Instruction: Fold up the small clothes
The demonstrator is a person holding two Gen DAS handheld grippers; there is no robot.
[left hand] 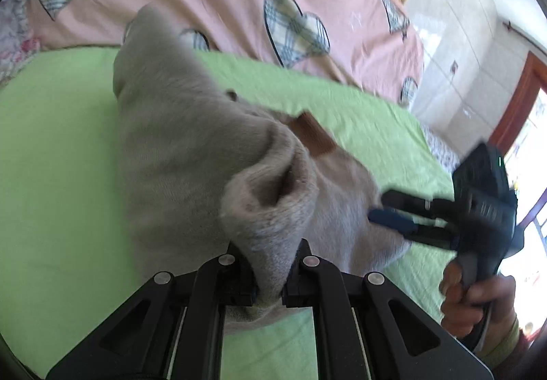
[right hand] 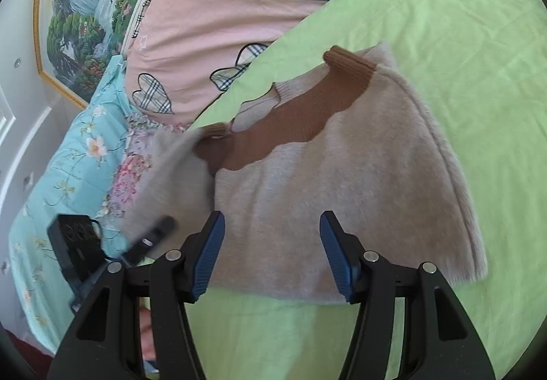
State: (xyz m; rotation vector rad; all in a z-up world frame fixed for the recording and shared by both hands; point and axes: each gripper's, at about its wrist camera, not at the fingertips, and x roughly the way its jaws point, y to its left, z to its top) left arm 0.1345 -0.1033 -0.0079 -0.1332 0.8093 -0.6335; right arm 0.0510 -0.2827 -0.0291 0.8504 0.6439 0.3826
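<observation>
Pinching a sweater [left hand: 191,147] sleeve, our left gripper [left hand: 270,277] jaws clamp tight; our right gripper [right hand: 271,253] jaws spread wide, apparently just above the fabric.

Bright daylight from window [left hand: 533,154], glare there; motion blur; fisheye edges dark.

The left tool's [left hand: 269,272] pads are buried in sweater [left hand: 191,140] cloth; the raised fold is motion-blurred.
</observation>
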